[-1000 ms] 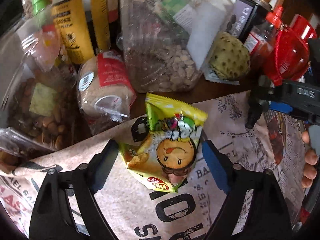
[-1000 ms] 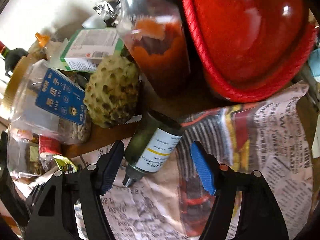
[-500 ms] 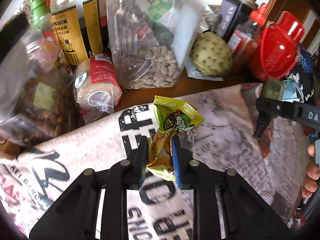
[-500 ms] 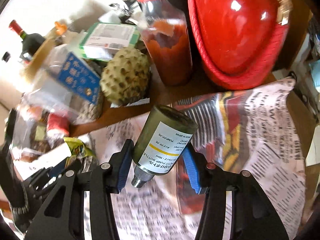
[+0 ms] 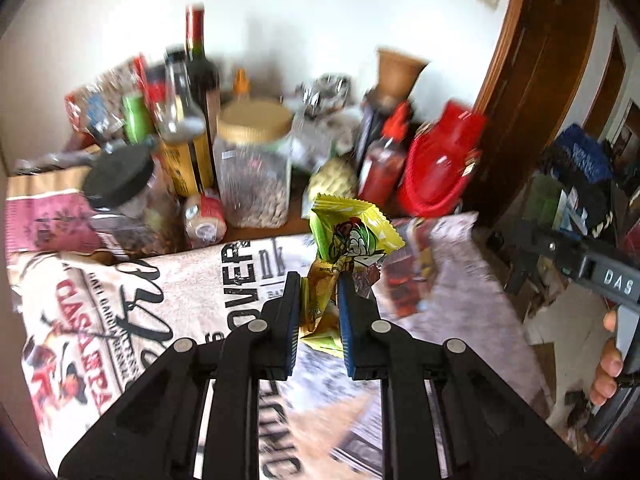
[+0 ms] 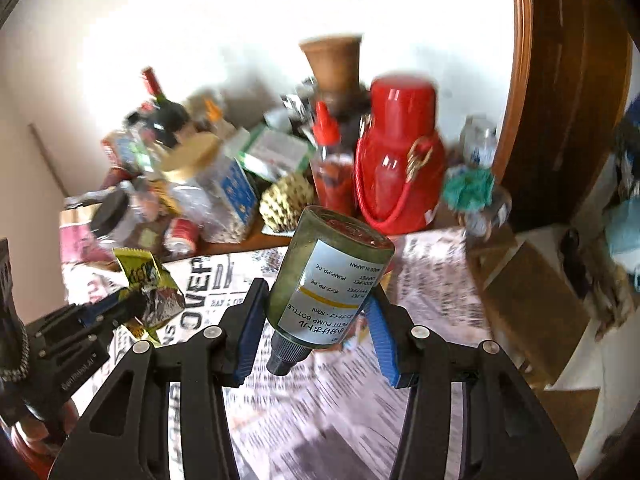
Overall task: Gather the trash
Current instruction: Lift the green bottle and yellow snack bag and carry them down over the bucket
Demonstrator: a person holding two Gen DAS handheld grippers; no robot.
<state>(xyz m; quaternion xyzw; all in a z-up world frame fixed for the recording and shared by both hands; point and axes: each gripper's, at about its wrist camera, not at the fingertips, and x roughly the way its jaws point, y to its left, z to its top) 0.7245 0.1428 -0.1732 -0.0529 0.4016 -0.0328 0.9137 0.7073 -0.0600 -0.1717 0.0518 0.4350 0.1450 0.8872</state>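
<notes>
My left gripper (image 5: 318,280) is shut on a crumpled yellow-green snack wrapper (image 5: 352,236), which hangs above the printed paper covering the table (image 5: 120,320). From the right wrist view the same wrapper (image 6: 148,280) sticks out of the left gripper (image 6: 120,304) at the left edge. My right gripper (image 6: 316,292) is shut on a small green pump bottle (image 6: 332,276) with a white label. The bottle's threaded neck points down toward the camera and it is held clear of the table. A hand (image 5: 606,368) holds the right gripper's handle.
Clutter fills the back of the table: a gold-lidded jar of seeds (image 5: 252,172), a wine bottle (image 5: 200,72), a red sauce bottle (image 6: 332,172), a red jug (image 6: 400,160) and a scaly green fruit (image 6: 284,200). A wooden door frame (image 6: 560,100) stands at the right.
The left gripper closed on the wrapper and the right one on the bottle. Both then lifted away from the table, so the clutter now looks smaller and farther.
</notes>
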